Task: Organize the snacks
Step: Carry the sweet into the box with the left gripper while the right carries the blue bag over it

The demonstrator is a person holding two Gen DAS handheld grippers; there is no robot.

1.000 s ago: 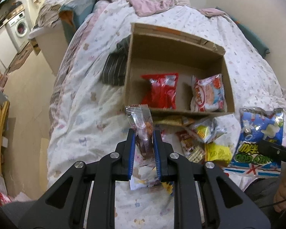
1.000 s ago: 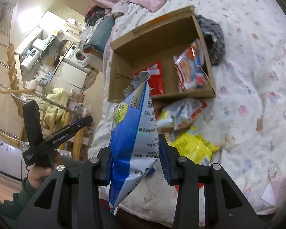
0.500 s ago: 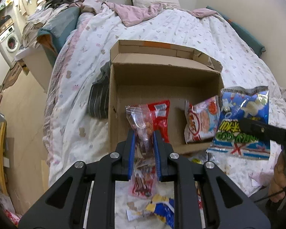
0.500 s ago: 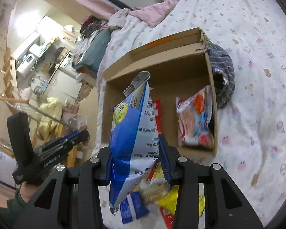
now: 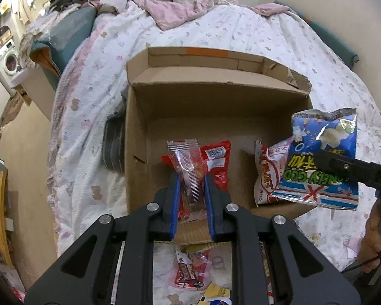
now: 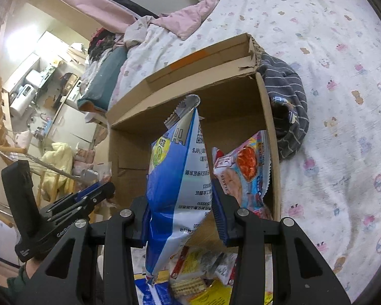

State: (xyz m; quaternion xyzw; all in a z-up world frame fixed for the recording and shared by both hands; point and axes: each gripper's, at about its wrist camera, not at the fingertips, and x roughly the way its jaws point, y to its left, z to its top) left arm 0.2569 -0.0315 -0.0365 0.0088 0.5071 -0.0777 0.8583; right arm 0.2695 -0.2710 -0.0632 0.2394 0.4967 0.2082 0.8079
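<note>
While held over the near edge of the cardboard box (image 5: pixel 139 132), left gripper (image 5: pixel 190 190) clamped tight on a clear snack packet (image 5: pixel 188 167), upright between the blue pads, above the box's near wall. Right gripper (image 6: pixel 181 203) closed on a blue snack bag (image 6: pixel 175 178), fingers pinching its middle, top seal pointing up, also above the box's near side.

Seen only from the left wrist: front of that blue bag (image 5: pixel 322 157), over the right end of the box, gripped by a black finger; a red packet (image 5: pixel 216 162) lying inside the box behind the clear one; a white and red packet (image 5: pixel 269 175) leaning at the right inside the box; a washing machine (image 5: pixel 9 58) far left of the box.

Seen only from the right wrist: back of the blue bag, with barcode, QR square and small print; a striped grey garment (image 6: pixel 287 106) pressed against the box's outer wall; loose snacks (image 6: pixel 198 279) (yellow, white, wafer-like) heaped on the bedspread (image 6: pixel 343 101) just before the box; the left gripper's handle (image 6: pixel 25 208) left of the box, in a hand with a green sleeve.

Legible writing: "NELY GOD" in green on the blue bag's front (first letter hidden by the finger), a red X below. On the left gripper's handle, "Gen" and then unclear letters. Other print too small to read.
</note>
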